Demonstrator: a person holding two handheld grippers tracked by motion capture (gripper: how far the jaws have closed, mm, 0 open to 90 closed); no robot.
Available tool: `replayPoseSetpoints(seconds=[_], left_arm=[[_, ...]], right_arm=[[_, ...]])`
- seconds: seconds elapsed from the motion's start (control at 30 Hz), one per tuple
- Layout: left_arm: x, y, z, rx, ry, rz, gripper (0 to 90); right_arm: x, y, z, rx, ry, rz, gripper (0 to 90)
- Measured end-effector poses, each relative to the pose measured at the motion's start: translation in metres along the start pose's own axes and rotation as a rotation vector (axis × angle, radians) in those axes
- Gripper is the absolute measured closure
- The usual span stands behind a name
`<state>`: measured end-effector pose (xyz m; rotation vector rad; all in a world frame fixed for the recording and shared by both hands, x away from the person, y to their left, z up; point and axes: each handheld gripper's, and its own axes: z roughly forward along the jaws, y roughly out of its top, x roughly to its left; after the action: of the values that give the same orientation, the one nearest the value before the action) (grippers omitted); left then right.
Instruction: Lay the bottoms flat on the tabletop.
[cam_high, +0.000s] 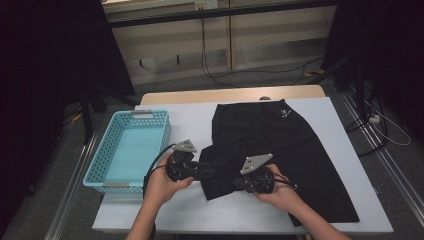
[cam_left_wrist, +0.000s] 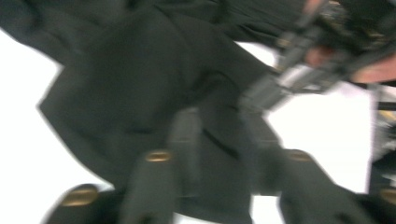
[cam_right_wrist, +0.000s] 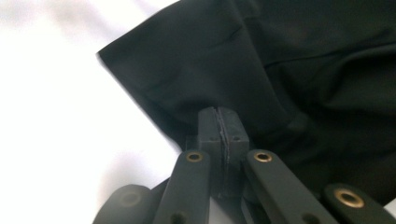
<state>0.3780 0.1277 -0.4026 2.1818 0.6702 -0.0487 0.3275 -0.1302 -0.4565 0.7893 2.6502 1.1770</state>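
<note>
White covering spreads over the table (cam_high: 180, 125), whose wooden far edge shows against a dim room with cables trailing along the floor behind it. On the table's left part sits a turquoise basket (cam_high: 107, 167) with perforated walls, nothing visible inside it. To its right lies a black garment (cam_high: 280, 150), spread across the middle and right of the table, with a small white logo (cam_high: 284, 113) near its far end and its near left portion folded over toward the person. Both hands come in from the near edge. The left gripper (cam_high: 207, 172) points rightward at the folded near-left edge of the cloth; in the left gripper view its jaws stand apart over the dark fabric (cam_left_wrist: 154, 88), but the picture is blurred and I cannot tell whether they hold any of it. The right gripper (cam_high: 239, 184) lies just beside it, on the garment's near edge, pointing left. In the right gripper view its jaws are pressed together with a corner fold of the black cloth (cam_right_wrist: 224, 60) at their tips, so it appears to pinch the garment's edge just above the white tabletop (cam_right_wrist: 60, 116).
</note>
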Motion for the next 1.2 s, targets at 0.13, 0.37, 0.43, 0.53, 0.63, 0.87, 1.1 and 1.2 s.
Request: replayPoseSetpoints(seconds=[0.13,0.37,0.43,0.53,0.63,0.87,1.1,1.2], left_arm=[[0.004,-0.002,0.003,-0.017,0.059,0.017,37.0],[0.011,-0.004,0.007,-0.034,0.126,-0.014,23.7],[0.014,-0.004,0.006,-0.043,0.138,-0.029,23.2],[0.015,-0.005,0.006,-0.049,0.151,-0.039,22.8],[0.018,-0.006,0.006,-0.060,0.159,-0.060,22.3],[0.020,-0.004,0.004,-0.087,0.170,-0.097,22.0],[0.022,-0.004,0.006,-0.100,0.222,-0.098,21.9],[0.023,0.000,0.007,-0.120,0.235,-0.099,22.3]], right_arm=[[0.005,-0.002,-0.007,0.019,0.069,-0.008,90.0],[0.019,0.001,-0.004,-0.024,0.048,-0.122,60.0],[0.021,0.001,0.002,0.007,0.010,-0.151,56.3],[0.015,0.002,0.007,-0.006,0.008,-0.098,51.5],[0.012,0.002,0.008,-0.020,0.006,-0.080,58.8],[0.010,0.004,0.012,-0.028,-0.022,-0.060,87.9],[0.011,0.007,0.007,0.005,0.007,-0.020,89.1],[0.015,0.001,0.001,0.019,0.056,-0.013,89.2]])
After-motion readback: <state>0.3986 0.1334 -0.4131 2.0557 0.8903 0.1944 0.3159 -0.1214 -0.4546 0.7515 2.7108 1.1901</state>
